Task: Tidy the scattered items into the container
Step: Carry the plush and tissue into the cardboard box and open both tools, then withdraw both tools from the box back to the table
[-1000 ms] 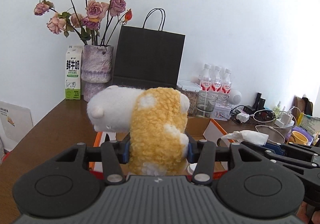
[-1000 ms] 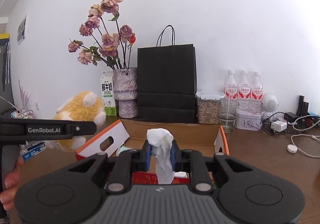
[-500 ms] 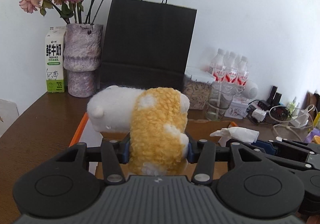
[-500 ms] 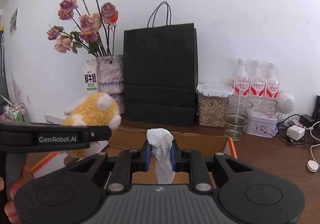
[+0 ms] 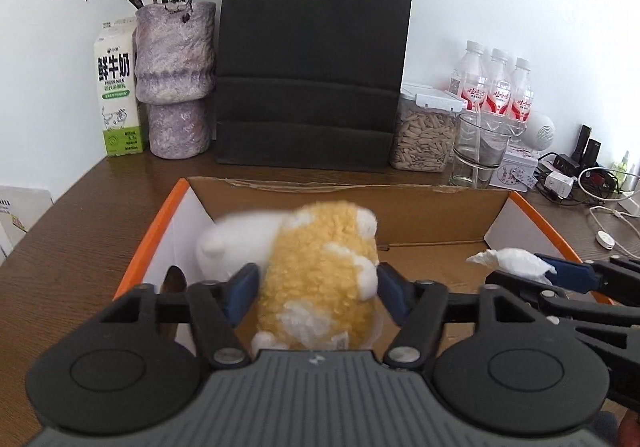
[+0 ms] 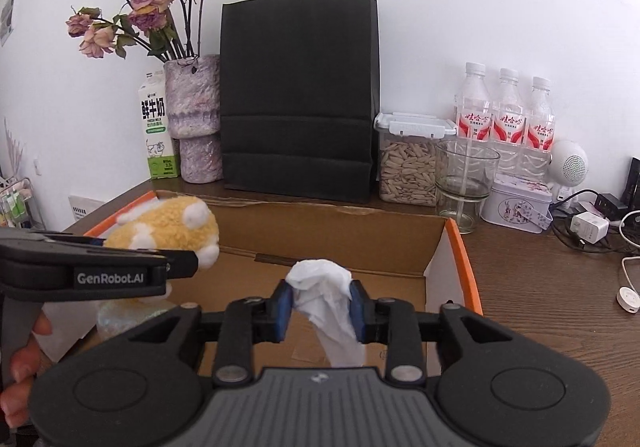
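An open cardboard box (image 5: 400, 207) with orange edges lies on the wooden table; it also shows in the right wrist view (image 6: 340, 239). My left gripper (image 5: 316, 287) has its jaws spread wide, and the yellow and white plush toy (image 5: 320, 271) sits loose between them, blurred, over the box's left side. The toy also shows in the right wrist view (image 6: 168, 223). My right gripper (image 6: 322, 305) is shut on a crumpled white tissue (image 6: 324, 287) above the box's right half; the tissue (image 5: 508, 259) shows in the left wrist view too.
Behind the box stand a black paper bag (image 6: 300, 95), a purple vase with dried roses (image 6: 192, 119), a milk carton (image 6: 156, 131), a seed jar (image 6: 408, 163), a glass (image 6: 464, 179), three water bottles (image 6: 508, 115) and a tin (image 6: 516, 207). Chargers and cables (image 6: 592, 227) lie at right.
Both grippers moved forward and down over the box. The left gripper's jaws opened and the plush toy is coming loose. The right gripper still pinches the tissue.
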